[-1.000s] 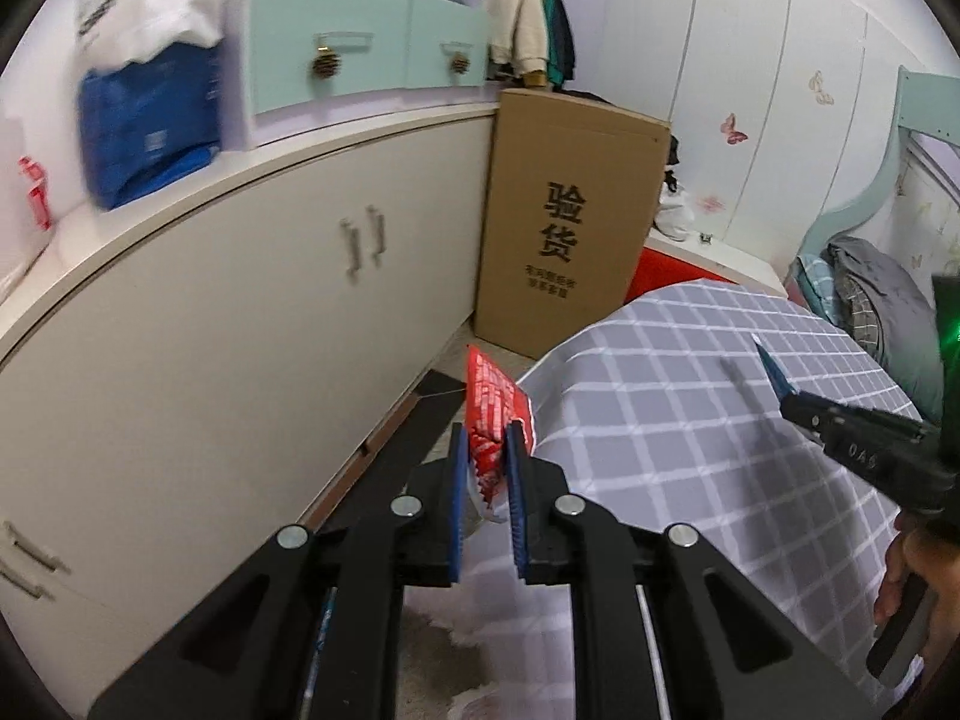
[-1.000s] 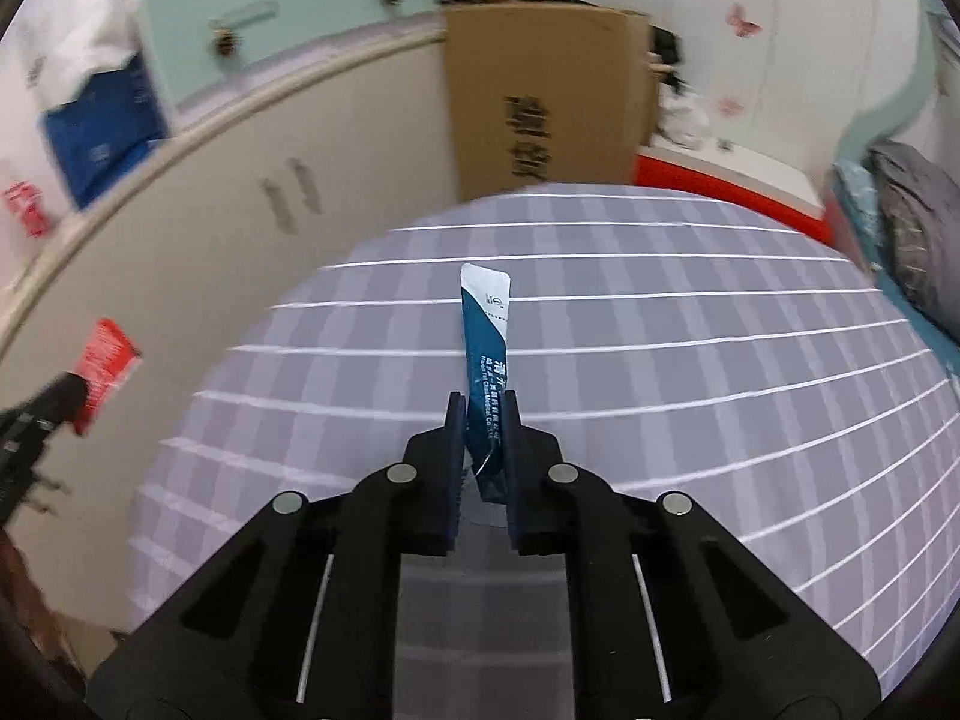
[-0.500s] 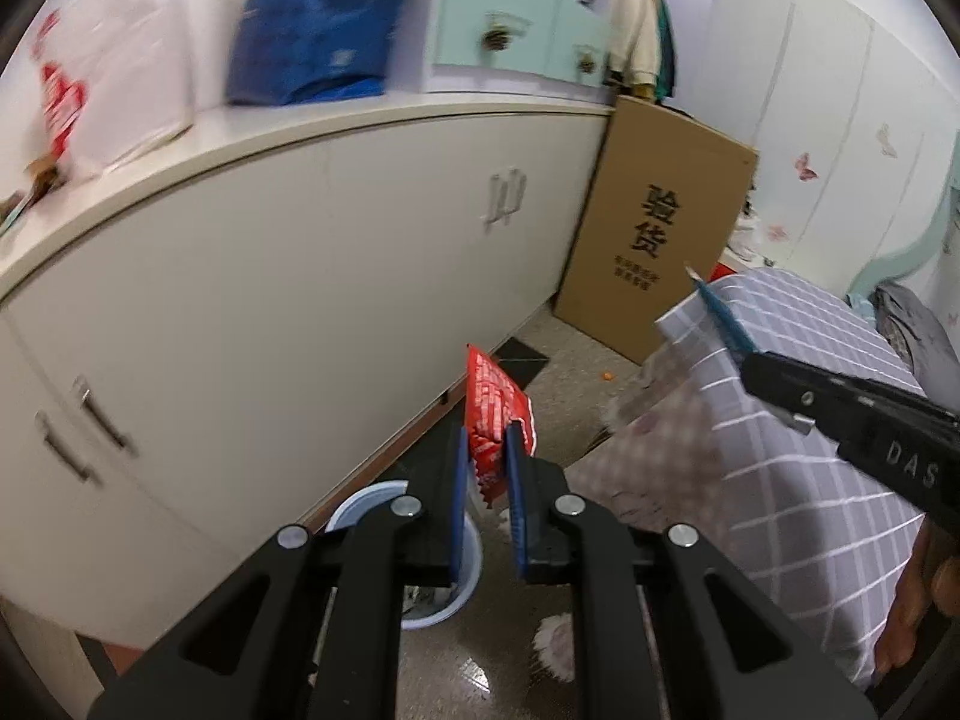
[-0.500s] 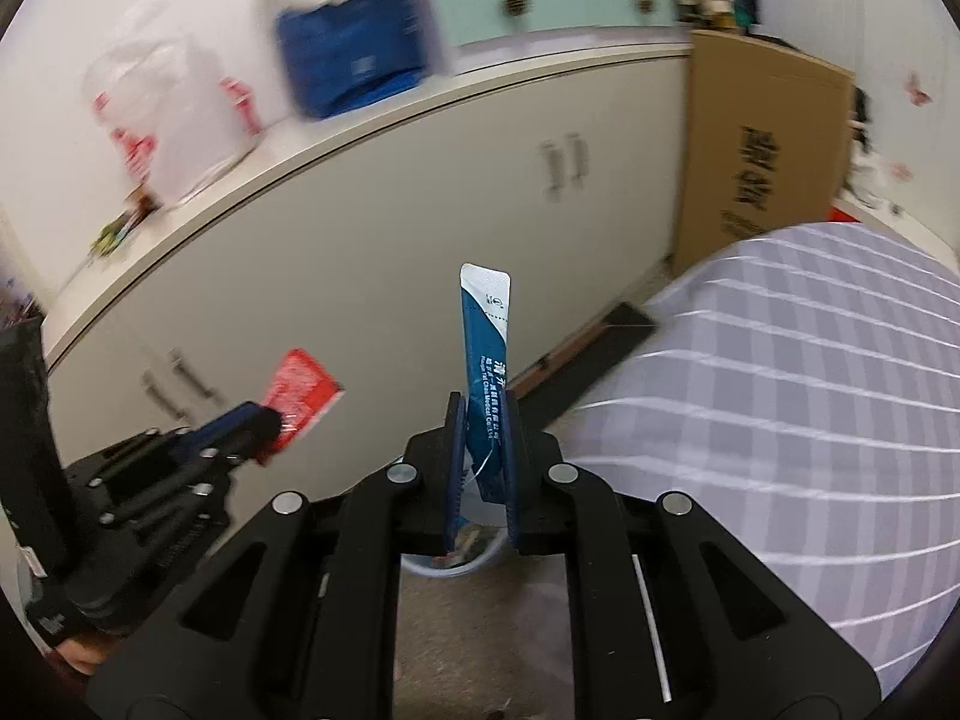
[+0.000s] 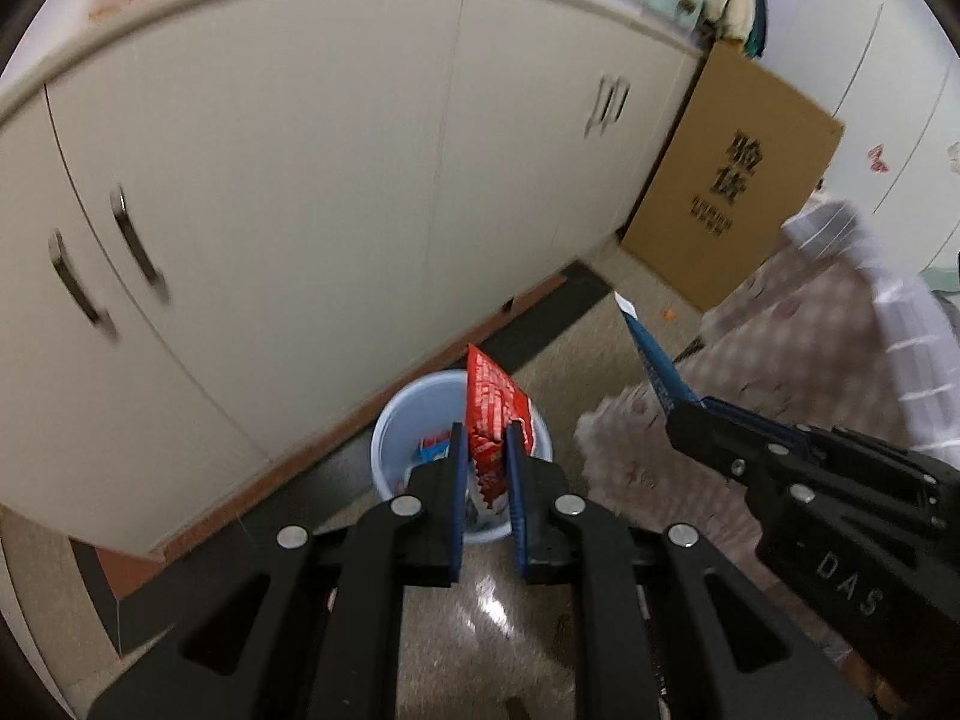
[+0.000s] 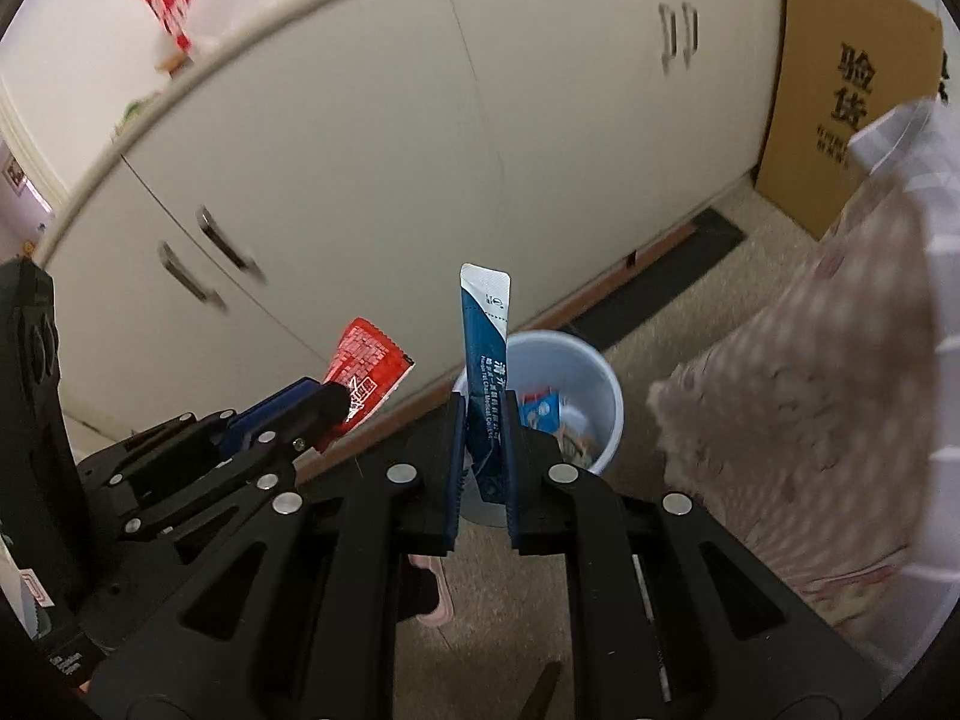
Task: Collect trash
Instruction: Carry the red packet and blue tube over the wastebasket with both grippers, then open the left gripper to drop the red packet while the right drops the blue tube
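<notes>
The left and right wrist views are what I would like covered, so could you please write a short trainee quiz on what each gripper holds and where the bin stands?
1. True or false: the left gripper is shut on a crinkled red foil snack wrapper.
2. What does the right gripper hold? A) a long dark-blue sachet B) a green bottle C) nothing
3. Fill in: the round pale-blue plastic bin stands on the floor against the cream ______.

Key: 1 true; 2 A, the long dark-blue sachet; 3 cabinet.
</notes>
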`<state>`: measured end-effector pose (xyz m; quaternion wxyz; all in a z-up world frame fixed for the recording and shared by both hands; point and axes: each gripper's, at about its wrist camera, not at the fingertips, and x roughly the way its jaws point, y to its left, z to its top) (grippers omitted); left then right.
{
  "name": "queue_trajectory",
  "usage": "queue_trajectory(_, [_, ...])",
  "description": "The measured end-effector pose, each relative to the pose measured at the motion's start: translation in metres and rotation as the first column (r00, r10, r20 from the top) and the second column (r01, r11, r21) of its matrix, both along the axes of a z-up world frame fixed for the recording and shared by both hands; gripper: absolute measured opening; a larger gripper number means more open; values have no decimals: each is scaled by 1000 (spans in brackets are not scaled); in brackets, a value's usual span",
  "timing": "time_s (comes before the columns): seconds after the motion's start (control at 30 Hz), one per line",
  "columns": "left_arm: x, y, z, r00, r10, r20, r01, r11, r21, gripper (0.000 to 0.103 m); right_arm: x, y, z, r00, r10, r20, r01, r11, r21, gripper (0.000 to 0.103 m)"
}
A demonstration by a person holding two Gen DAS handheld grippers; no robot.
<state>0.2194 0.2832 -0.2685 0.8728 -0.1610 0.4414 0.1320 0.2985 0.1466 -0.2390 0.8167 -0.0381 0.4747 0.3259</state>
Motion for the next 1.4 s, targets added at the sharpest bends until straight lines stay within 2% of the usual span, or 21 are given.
queue_trajectory(0.27, [20, 0, -57, 994, -16, -107, 13, 1000, -26, 12, 14, 7, -56, 998, -27, -55, 24, 997, -67, 12])
queue_trajectory(0.53, [60, 3, -95, 986, -28, -166, 20, 999, -48, 12, 46, 7, -87, 994, -82, -74, 76, 994, -76, 12])
queue_trajectory(0.87, [108, 5, -105, 987, -27, -157, 21, 999, -39, 12, 78, -5, -106, 988, -136, -68, 132, 989, -66, 12])
queue_trajectory(1.07, [113, 10, -97, 993, -8, -116, 4, 999, -36, 15, 83, -8, -108, 987, -153, -55, 150, 987, -56, 12])
queue_trajectory(1.1, [113, 12, -96, 994, -4, -108, 0, 999, -38, 17, 83, -8, -108, 986, -157, -53, 154, 987, -54, 12])
queue_trajectory(1.17, [111, 13, -94, 996, 2, -94, -5, 999, -40, 40, 84, -8, -108, 986, -157, -53, 154, 987, -54, 12])
queue_trajectory(1.23, [107, 14, -92, 997, 21, -81, -22, 1000, -20, 54, 83, -7, -108, 986, -156, -51, 153, 987, -55, 12])
queue_trajectory(1.4, [97, 18, -90, 995, 32, -90, -34, 999, -19, 61, 79, -3, -108, 988, -145, -57, 141, 988, -59, 12])
